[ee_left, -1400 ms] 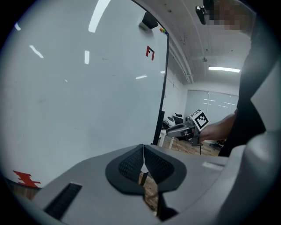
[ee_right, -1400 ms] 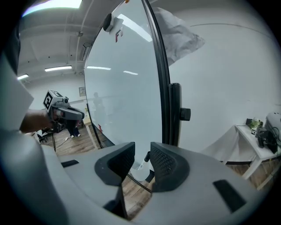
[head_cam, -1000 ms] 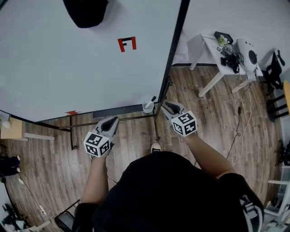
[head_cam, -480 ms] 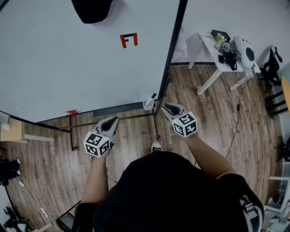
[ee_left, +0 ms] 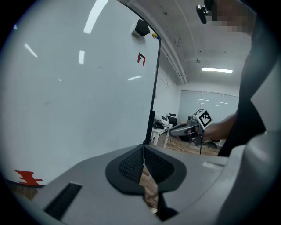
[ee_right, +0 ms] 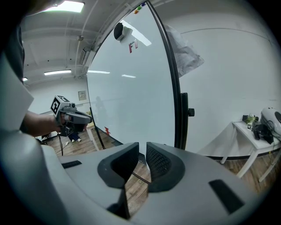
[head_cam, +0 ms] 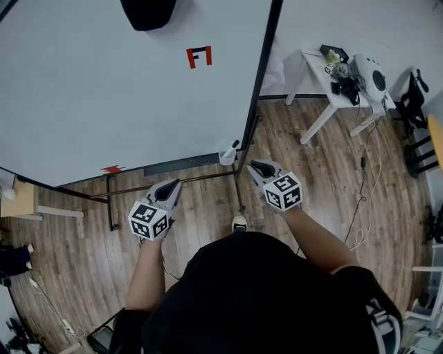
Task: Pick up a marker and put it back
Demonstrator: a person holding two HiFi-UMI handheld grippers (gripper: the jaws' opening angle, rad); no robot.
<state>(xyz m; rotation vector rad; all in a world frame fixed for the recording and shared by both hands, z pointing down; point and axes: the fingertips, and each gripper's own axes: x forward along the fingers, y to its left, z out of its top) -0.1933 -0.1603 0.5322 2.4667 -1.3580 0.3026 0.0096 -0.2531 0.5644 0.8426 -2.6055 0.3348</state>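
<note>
A marker (head_cam: 232, 147) stands in a small pale cup (head_cam: 225, 158) at the lower right corner of the big whiteboard (head_cam: 104, 104). My right gripper (head_cam: 260, 166) hovers just right of and below that cup, apart from it. Its jaws (ee_right: 142, 151) are closing, a narrow gap still shows, and nothing is between them. My left gripper (head_cam: 168, 186) hangs lower left in front of the board's bottom edge. In the left gripper view its pads (ee_left: 143, 149) meet, empty. Each gripper shows in the other's view: the right gripper (ee_left: 186, 128) and the left gripper (ee_right: 72, 116).
The board carries a red mark (head_cam: 199, 57) and a black eraser (head_cam: 147, 10) near its top. Its black frame post (head_cam: 259, 90) and stand legs (head_cam: 111, 207) reach the wooden floor. A white table (head_cam: 325, 97) with devices stands right. A cable (head_cam: 363, 207) trails on the floor.
The head view has shifted a little, so board and cup sit slightly higher. Both grippers stay about where they were.
</note>
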